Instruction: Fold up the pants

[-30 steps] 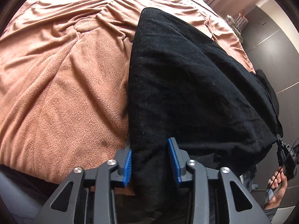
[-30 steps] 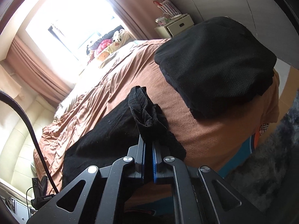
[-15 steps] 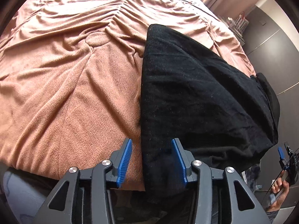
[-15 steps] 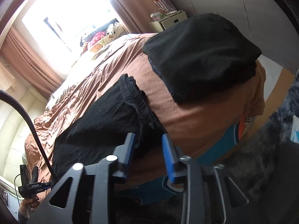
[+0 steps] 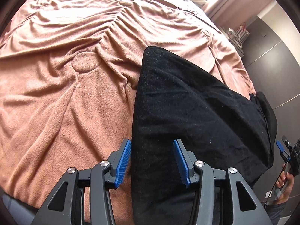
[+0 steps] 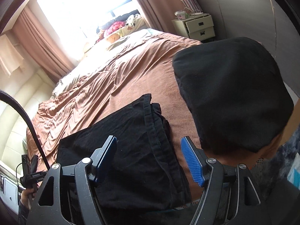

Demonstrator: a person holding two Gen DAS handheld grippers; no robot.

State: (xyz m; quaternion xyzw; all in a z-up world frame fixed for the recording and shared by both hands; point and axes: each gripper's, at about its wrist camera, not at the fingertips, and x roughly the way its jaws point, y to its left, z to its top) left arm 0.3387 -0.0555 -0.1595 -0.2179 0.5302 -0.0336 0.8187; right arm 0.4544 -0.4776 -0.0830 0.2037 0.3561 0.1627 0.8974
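Note:
Black pants (image 5: 187,116) lie folded lengthwise on a brown blanket (image 5: 65,93); their near end hangs over the bed's front edge. My left gripper (image 5: 151,161) is open, its blue pads astride the pants' left edge, holding nothing. In the right wrist view the pants' waistband end (image 6: 150,123) lies flat on the blanket (image 6: 121,78). My right gripper (image 6: 150,159) is open just above that end and is empty.
A folded stack of black clothes (image 6: 232,93) sits on the bed's corner, right of the pants. A bedside cabinet (image 6: 196,26), curtains and a bright window stand beyond the bed. A dark rug (image 6: 281,157) lies on the floor at right.
Both grippers opened and let go of the pants, then drew back. The bunched waistband end that the right gripper held now lies flat on the blanket.

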